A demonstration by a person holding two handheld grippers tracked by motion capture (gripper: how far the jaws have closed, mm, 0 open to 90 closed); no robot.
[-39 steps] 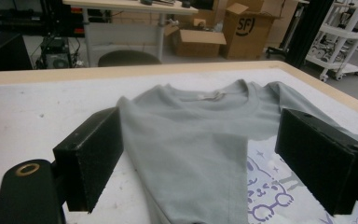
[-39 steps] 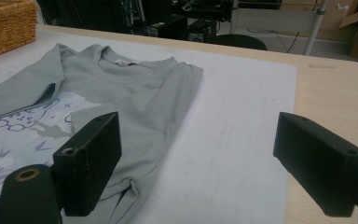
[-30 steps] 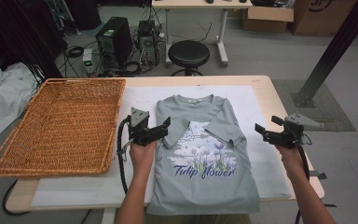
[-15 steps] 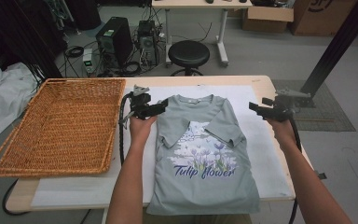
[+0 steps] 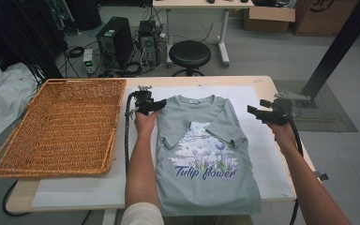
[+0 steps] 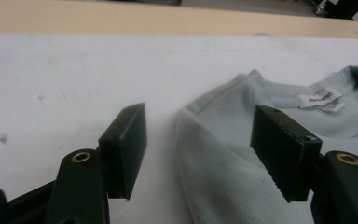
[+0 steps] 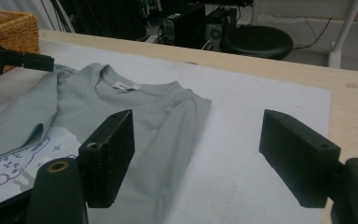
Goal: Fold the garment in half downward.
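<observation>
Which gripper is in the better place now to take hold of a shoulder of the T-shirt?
Probably the left gripper: its open jaws already straddle the T-shirt's shoulder edge. The right gripper, also open, hangs beside its shoulder, over the white mat.

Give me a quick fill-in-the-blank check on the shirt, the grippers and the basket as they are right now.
1. The grey T-shirt has both sleeves folded ____.
2. The left gripper has its jaws ____ at the shirt's shoulder.
3. The wicker basket lies to the shirt's ____ in the high view.
4. The right gripper is ____.

Missing words: inward; open; left; open

Grey-green T-shirt (image 5: 201, 154), purple tulip print
</observation>
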